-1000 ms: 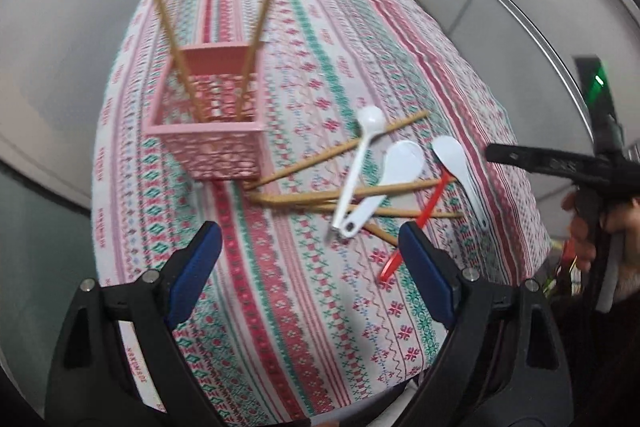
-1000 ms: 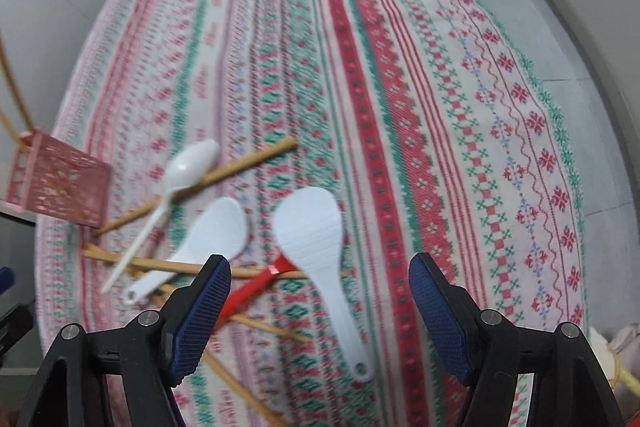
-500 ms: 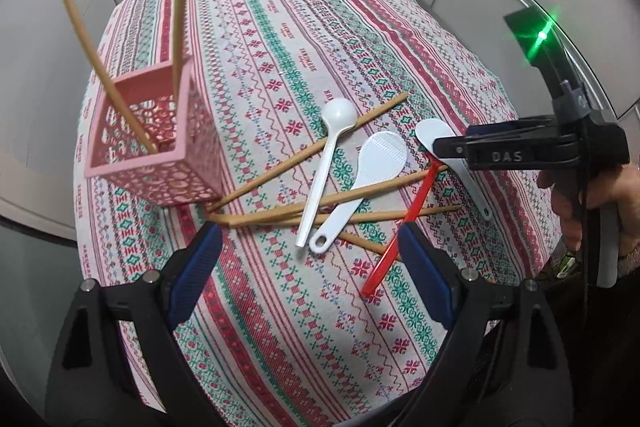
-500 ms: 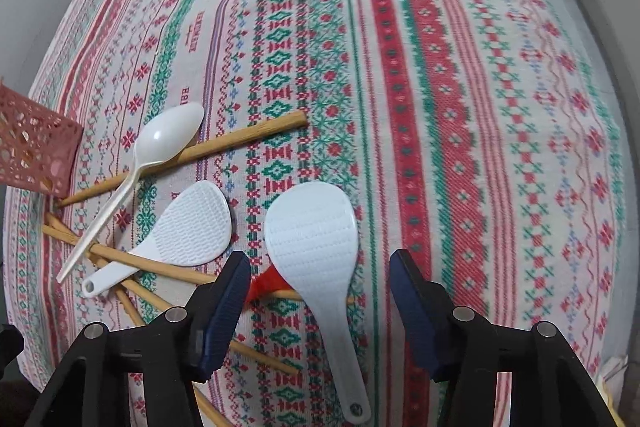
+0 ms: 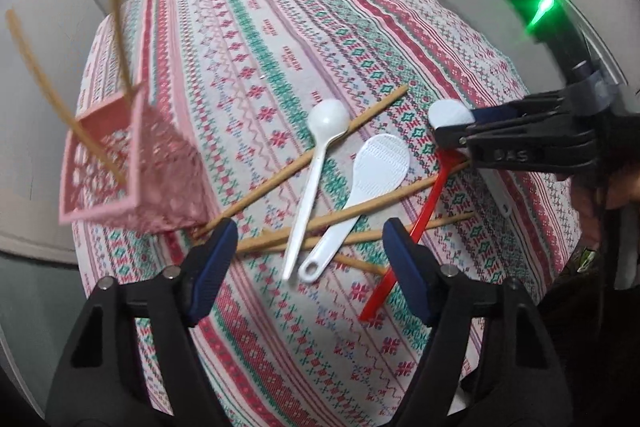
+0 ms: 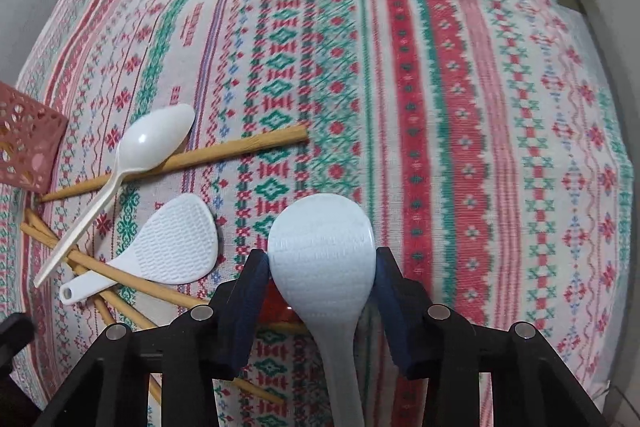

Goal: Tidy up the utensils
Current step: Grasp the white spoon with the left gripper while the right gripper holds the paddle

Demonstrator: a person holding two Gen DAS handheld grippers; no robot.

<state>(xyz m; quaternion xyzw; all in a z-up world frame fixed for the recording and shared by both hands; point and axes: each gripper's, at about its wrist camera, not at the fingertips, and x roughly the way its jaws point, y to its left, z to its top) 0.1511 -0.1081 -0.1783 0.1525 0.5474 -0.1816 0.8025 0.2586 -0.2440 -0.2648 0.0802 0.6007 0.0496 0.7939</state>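
Right gripper (image 6: 322, 263) jaws closing, pads touching sides of large white rice paddle (image 6: 322, 251) near tablecloth (image 6: 440, 67) near edge. Left gripper (image 5: 308, 251) jaws spread, closing, nothing pinched, above small rice paddle (image 5: 376, 171) handle.

far cloth (image 6: 460, 67) lies open; crossed chopsticks (image 5: 360, 211) and pink basket (image 5: 132, 171) crowd the near-left side.

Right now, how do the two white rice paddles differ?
The big rice paddle sits between the right gripper fingers, whose jaws are closing on its blade; the small rice paddle lies free on the tablecloth. The big one has a rounder, wider blade; the small one is more pointed. The small one lies across chopsticks; the big one covers part of a red utensil. Both are white textured plastic.
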